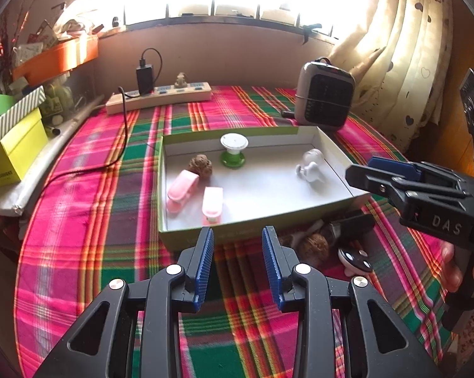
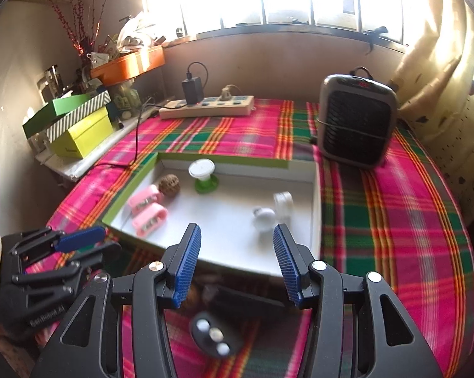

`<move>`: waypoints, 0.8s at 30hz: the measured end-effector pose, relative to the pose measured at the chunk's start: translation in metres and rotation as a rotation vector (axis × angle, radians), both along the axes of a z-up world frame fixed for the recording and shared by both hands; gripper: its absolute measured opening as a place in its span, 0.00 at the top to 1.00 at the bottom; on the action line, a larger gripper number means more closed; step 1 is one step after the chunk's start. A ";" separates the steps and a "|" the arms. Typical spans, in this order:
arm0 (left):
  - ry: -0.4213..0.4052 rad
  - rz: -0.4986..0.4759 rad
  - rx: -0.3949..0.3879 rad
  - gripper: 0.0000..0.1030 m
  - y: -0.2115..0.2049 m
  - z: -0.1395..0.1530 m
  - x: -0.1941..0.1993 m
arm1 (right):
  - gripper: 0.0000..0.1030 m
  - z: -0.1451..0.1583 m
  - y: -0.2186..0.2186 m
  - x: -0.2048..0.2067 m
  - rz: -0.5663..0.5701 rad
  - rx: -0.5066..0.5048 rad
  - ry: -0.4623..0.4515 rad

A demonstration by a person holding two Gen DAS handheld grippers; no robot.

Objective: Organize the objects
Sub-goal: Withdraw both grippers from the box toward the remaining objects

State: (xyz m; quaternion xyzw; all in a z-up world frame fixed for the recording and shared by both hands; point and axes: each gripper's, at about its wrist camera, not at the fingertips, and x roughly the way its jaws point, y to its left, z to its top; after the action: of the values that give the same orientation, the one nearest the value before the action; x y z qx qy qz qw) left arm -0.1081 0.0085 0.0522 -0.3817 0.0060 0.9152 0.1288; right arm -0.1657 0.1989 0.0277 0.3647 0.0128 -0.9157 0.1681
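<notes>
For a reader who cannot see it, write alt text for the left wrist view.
An open left gripper, holding nothing, points at a shallow white-lined box on a plaid tablecloth. Inside lie two pink clips, a walnut, a green-and-white spool and a white figurine. The right gripper reaches in from the right.

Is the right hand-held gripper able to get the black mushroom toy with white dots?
Probably yes. The right hand-held gripper is open and empty, and the mushroom toy lies on the cloth just below it, outside the box, with nothing covering it.
</notes>
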 end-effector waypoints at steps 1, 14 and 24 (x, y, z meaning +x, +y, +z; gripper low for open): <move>-0.002 -0.006 0.002 0.71 0.001 -0.001 0.001 | 0.52 -0.001 0.002 0.003 -0.003 0.003 0.001; -0.052 -0.046 0.033 0.71 0.009 -0.013 0.010 | 0.52 -0.025 0.011 0.039 0.018 -0.001 -0.028; -0.079 -0.054 0.038 0.71 0.010 -0.021 0.010 | 0.52 -0.043 0.000 0.052 0.075 0.026 -0.063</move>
State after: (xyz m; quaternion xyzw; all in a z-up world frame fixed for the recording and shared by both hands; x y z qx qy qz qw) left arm -0.0982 0.0185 0.0314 -0.4148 -0.0064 0.8955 0.1608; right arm -0.1140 0.1990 -0.0156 0.3947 0.0329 -0.8966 0.1979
